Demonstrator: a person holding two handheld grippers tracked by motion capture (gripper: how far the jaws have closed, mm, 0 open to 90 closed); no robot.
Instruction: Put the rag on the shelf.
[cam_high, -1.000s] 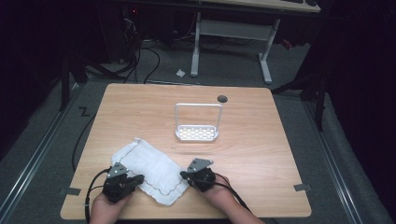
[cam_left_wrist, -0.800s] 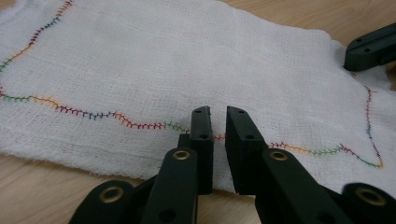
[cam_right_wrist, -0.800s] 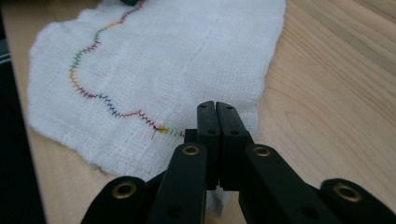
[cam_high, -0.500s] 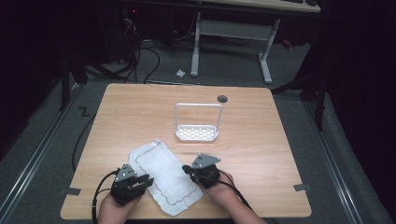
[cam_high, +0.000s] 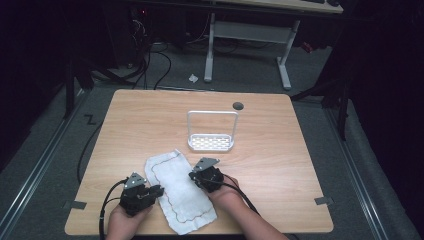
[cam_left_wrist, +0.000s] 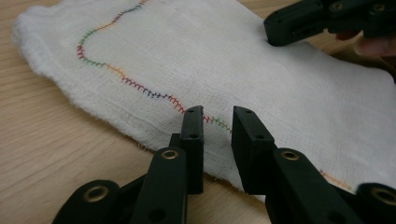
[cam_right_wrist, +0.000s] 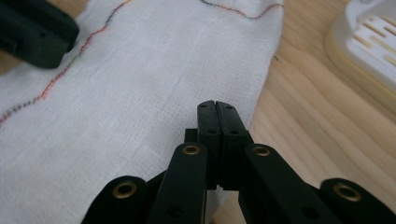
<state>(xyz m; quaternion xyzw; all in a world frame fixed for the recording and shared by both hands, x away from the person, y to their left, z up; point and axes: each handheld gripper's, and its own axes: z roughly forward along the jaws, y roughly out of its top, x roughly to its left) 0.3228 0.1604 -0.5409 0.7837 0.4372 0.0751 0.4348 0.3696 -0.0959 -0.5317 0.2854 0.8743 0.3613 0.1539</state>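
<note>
At the near edge of the worktop we see a white cloth with coloured stitching lying flat, one corner hanging over that edge. Our left gripper sits at its left border, jaws spread a little over the stitched line. Our right gripper rests at its right border, jaws pressed together; whether cloth is pinched between them we cannot tell. Farther toward the middle stands a white rack.
</note>
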